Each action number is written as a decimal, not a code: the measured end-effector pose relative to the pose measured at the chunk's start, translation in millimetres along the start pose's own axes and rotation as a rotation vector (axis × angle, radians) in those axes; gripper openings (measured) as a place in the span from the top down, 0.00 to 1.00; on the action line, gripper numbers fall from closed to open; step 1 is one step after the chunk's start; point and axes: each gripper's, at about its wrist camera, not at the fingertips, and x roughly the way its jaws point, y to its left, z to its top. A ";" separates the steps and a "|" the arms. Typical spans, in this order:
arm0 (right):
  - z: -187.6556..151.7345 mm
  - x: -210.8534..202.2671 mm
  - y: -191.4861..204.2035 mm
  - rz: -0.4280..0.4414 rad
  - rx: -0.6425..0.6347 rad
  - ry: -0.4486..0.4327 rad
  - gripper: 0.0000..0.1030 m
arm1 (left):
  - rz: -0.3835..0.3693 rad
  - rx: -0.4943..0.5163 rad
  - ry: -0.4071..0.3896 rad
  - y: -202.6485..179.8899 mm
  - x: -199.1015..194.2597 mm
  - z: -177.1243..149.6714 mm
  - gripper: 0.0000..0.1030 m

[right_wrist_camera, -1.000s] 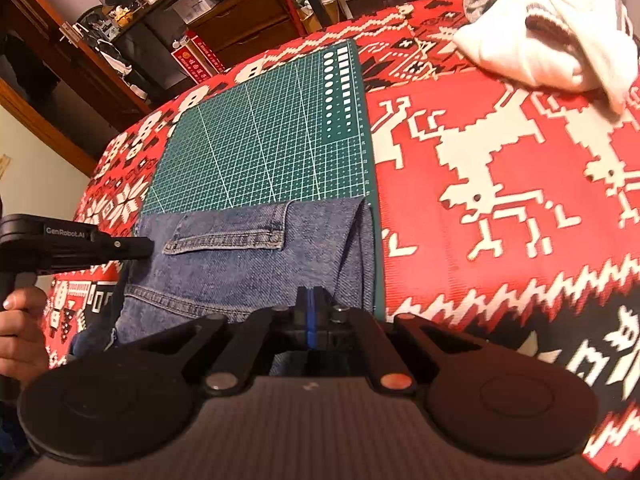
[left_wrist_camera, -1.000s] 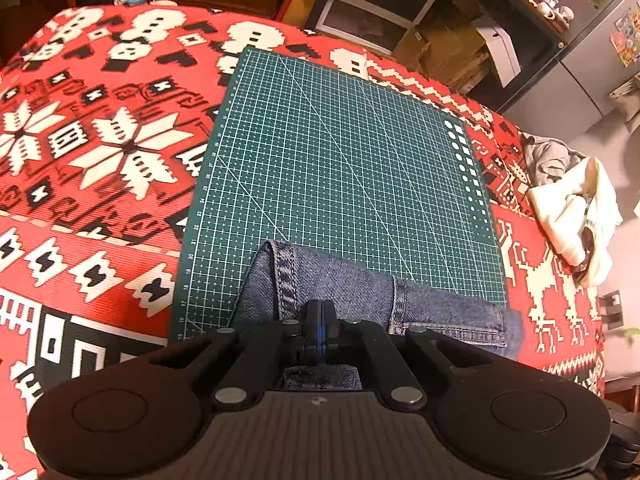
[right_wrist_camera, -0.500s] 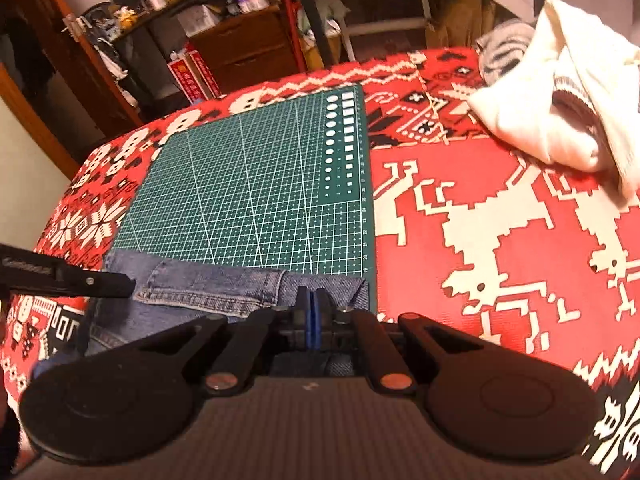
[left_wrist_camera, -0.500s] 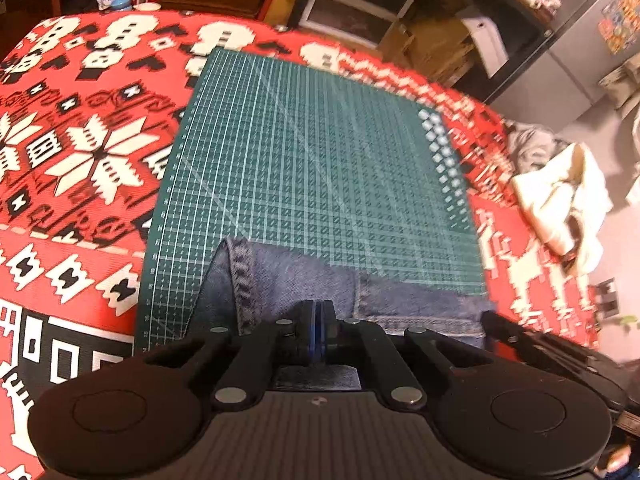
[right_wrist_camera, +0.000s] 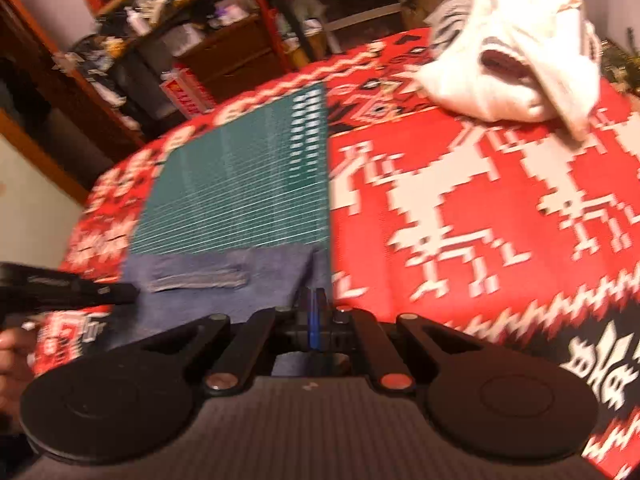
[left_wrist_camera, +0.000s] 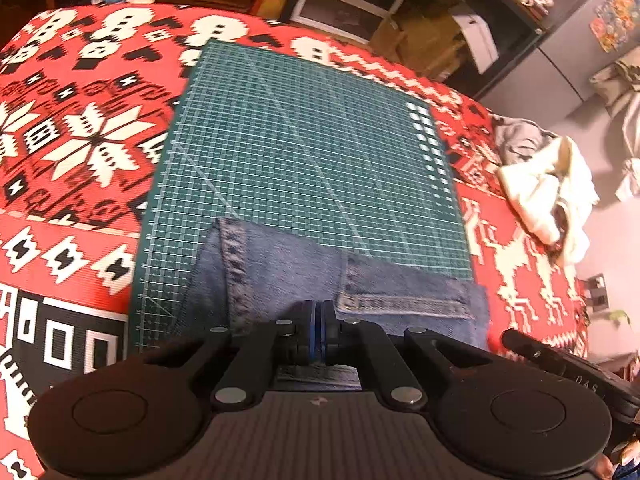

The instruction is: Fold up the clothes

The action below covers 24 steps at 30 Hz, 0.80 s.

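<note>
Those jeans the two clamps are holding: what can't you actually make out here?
- Left wrist view: the jeans near edge is hidden behind the left gripper.
- Right wrist view: motion blur smears the denim's stitching and the green mat grid.
- Both views: gripper bodies hide the cloth pinched between the fingers.

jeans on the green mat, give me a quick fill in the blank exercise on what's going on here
1. Both grippers, left gripper and right gripper, are shut on the ____.
2. The jeans lie on a green cutting ____.
3. The mat rests on a patterned cloth that is mostly ____.
4. The crumpled garment beyond the mat is ____.

Missing words: jeans; mat; red; white
</note>
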 end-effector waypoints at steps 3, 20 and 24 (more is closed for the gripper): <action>-7.9 8.2 9.0 -0.004 -0.034 0.048 1.00 | -0.020 0.016 0.009 -9.6 -1.3 -4.3 0.98; -34.4 -8.8 27.9 -0.001 -0.115 0.066 0.98 | -0.111 0.051 0.078 -28.5 -1.3 -27.7 0.98; -35.7 6.3 35.9 -0.057 -0.160 0.045 0.99 | -0.116 0.078 0.096 -38.2 0.0 -38.8 0.97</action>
